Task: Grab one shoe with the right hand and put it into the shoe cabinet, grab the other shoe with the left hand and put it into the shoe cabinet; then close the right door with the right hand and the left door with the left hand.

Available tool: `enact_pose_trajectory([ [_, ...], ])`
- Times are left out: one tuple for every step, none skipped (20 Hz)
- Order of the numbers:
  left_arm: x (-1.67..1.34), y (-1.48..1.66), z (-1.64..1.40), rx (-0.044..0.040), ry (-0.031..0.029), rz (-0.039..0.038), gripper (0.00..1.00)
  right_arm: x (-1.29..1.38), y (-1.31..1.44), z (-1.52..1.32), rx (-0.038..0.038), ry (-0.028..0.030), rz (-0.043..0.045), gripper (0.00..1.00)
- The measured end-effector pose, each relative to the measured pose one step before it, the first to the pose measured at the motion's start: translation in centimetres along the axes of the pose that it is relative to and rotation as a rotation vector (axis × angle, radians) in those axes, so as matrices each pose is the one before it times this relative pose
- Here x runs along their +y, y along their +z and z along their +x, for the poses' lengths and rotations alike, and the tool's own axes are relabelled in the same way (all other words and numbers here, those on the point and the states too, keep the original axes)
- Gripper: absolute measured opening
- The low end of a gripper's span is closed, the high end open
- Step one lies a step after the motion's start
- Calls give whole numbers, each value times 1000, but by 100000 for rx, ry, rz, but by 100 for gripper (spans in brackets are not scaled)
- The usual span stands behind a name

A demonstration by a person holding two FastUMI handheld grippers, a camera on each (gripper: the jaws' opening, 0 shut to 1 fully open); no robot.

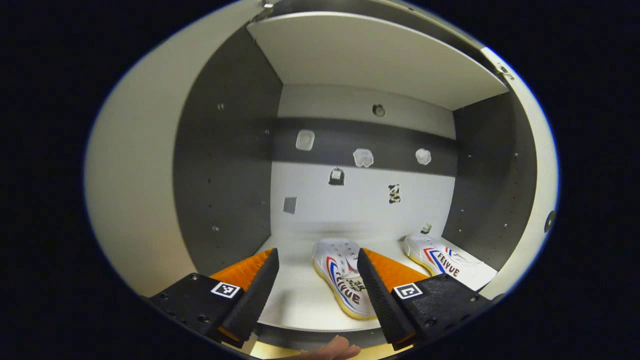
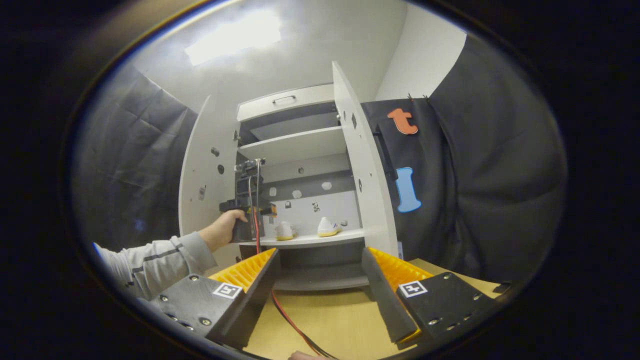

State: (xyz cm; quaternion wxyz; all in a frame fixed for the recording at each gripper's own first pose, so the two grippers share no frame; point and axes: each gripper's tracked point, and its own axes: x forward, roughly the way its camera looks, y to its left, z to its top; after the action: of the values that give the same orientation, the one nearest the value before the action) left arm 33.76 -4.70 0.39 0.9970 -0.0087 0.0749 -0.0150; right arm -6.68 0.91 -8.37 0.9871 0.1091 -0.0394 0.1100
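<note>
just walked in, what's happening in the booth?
A person is loading a shoe cabinet with two handheld grippers. Both shoes, one and the other, already sit side by side on a shelf. The left gripper is at the shelf, jaws open and empty. The right gripper hangs back, open. Both doors, left and right, are still open.

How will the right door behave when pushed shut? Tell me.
The right door is a flat rigid panel, so it likely swings without flexing. It stands wide open, so it probably needs a long sweep. The shoes sit well inside the shelf, so it should clear them.
</note>
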Motion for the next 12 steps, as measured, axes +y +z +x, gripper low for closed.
enact_pose_trajectory([
  [-454,69,-1569,-189,-1832,384,96,-281,-137,94,479,-738,-501,97],
  [-365,-57,-1550,-187,-2301,638,95,-299,-139,60,471,-757,-242,97],
  [-340,146,-1605,-2046,-2357,901,96,-268,-155,26,515,-673,-13,97],
  [-143,294,-1570,-2929,-1413,951,96,-325,-126,25,496,-744,231,97],
  [69,114,-1924,-2172,-351,508,96,-312,-144,52,575,-544,-74,97],
  [226,162,-1834,-2308,206,-416,96,-418,-155,77,548,-913,-241,97],
  [59,108,-1985,-1196,-47,-1763,96,-542,-161,119,529,-1298,-304,97],
  [-177,-98,-1903,-487,-1725,-1393,96,-603,-97,79,423,-1563,-169,97],
  [-278,-111,-1917,-257,-2021,-1439,96,-425,52,48,181,-886,-393,97],
  [-186,-56,-1662,-307,-1768,-1220,96,-384,151,186,80,-2,-1116,97],
  [62,-469,-1664,589,-934,-1459,96,-256,292,53,0,951,-322,98],
  [-61,-143,-1609,-253,-1176,-1475,95,-520,468,302,379,-123,-153,97],
])
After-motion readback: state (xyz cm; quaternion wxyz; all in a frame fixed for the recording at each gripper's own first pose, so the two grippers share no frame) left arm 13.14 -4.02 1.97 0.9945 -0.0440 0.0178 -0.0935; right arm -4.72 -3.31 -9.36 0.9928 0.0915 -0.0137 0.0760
